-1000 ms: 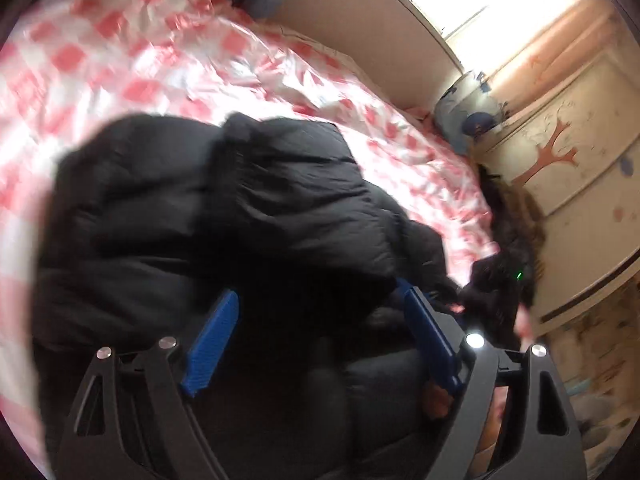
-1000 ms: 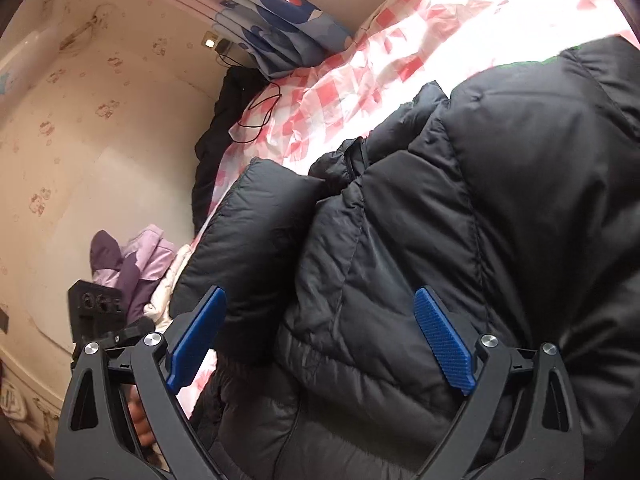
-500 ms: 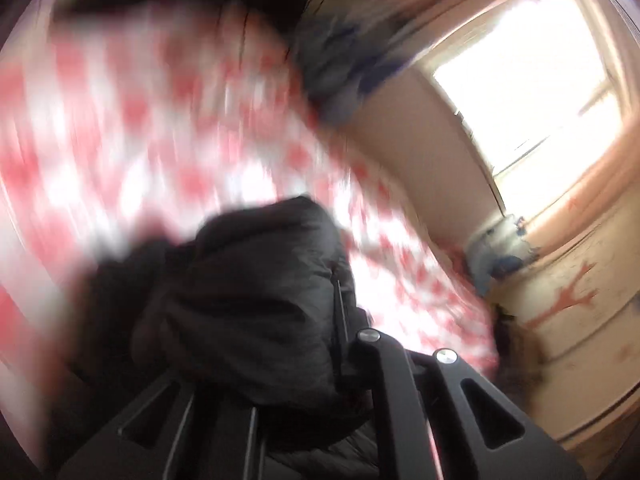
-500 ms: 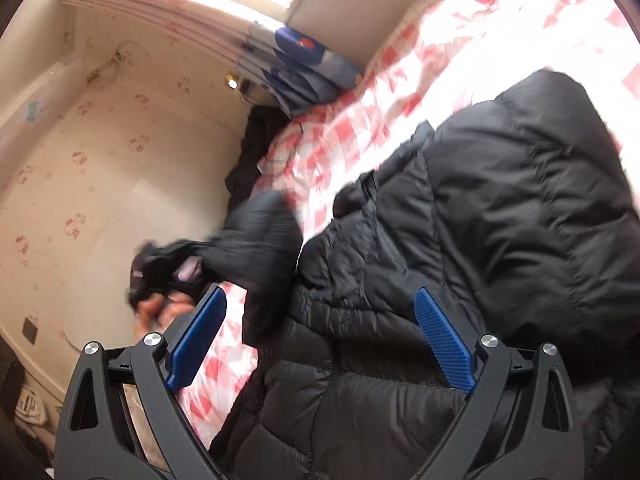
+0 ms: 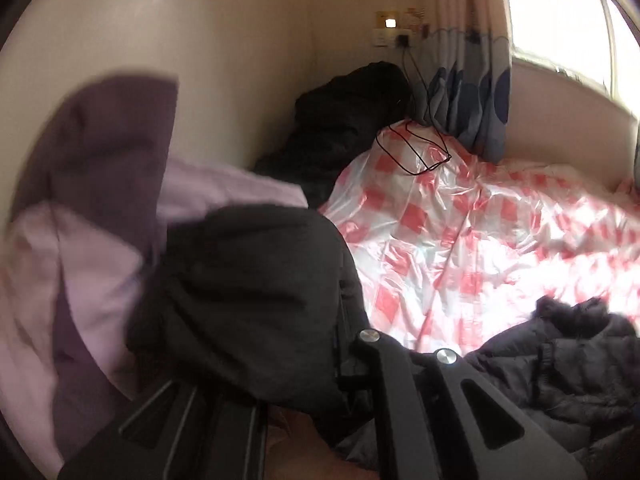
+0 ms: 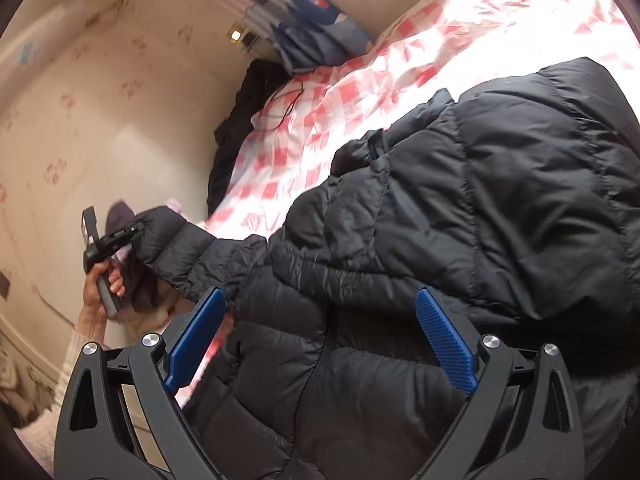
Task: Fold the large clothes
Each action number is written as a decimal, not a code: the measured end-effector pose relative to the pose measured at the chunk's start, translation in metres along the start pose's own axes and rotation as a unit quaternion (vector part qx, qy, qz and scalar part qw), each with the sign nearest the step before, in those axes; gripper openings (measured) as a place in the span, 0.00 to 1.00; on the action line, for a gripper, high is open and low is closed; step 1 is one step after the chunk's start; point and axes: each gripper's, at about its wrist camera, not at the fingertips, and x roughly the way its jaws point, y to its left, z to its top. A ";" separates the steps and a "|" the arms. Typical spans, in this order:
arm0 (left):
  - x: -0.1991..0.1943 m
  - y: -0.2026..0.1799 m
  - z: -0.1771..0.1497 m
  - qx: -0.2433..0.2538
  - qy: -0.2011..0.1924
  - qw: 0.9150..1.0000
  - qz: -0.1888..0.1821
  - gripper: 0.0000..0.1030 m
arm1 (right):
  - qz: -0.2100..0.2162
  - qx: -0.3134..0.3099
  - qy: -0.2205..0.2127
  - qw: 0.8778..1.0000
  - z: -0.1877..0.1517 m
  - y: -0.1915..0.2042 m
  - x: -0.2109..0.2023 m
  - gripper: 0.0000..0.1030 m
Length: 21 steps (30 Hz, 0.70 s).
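A black puffer jacket point(image 6: 460, 216) lies spread on the bed with its pink-and-white checked cover point(image 6: 360, 92). My left gripper point(image 5: 340, 360) is shut on the end of the jacket's sleeve point(image 5: 248, 292), whose cuff bulges over the fingers and hides the pads. The right wrist view shows that gripper point(image 6: 120, 240) lifted off the bed's left edge in a person's hand point(image 6: 100, 288), the sleeve point(image 6: 188, 248) stretched out from the jacket body. My right gripper point(image 6: 316, 336) hovers open above the jacket's lower part, blue pads point(image 6: 446, 340) wide apart, nothing between them.
A purple and lilac garment point(image 5: 80, 240) lies at the left beside the bed. A dark bundle point(image 5: 344, 128) and a black cable point(image 5: 416, 152) sit at the bed's far corner under a blue-patterned curtain point(image 5: 472, 92). The wall point(image 6: 100, 100) runs close along the left.
My left gripper closed on the sleeve end, then swung up and out to the left of the bed, pulling the sleeve straight. The right gripper drifted slightly and stayed open.
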 end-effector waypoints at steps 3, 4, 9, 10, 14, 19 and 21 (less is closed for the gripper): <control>0.006 0.022 -0.008 -0.062 0.005 0.997 -0.037 0.08 | -0.021 -0.015 0.015 1.000 -0.002 0.010 0.008 0.90; 0.008 0.023 -0.012 -0.067 0.005 0.997 -0.040 0.08 | -0.023 -0.029 0.019 0.999 0.001 0.019 0.012 0.90; 0.007 0.017 -0.012 -0.075 -0.015 0.996 -0.051 0.08 | -0.076 -0.178 0.067 0.979 0.038 0.114 0.084 0.90; 0.010 0.014 -0.007 -0.081 -0.020 0.995 -0.057 0.08 | -0.087 -0.201 0.077 0.973 0.042 0.132 0.107 0.90; -0.002 0.009 0.002 -0.092 -0.049 0.991 -0.084 0.08 | -0.135 -0.269 0.118 0.946 0.036 0.188 0.220 0.90; -0.012 0.002 0.004 -0.083 -0.065 0.989 -0.107 0.08 | -0.262 -0.362 0.195 0.873 -0.022 0.195 0.355 0.90; -0.007 -0.004 0.004 -0.075 -0.060 0.989 -0.114 0.08 | -0.304 -0.401 0.234 0.832 -0.048 0.184 0.387 0.91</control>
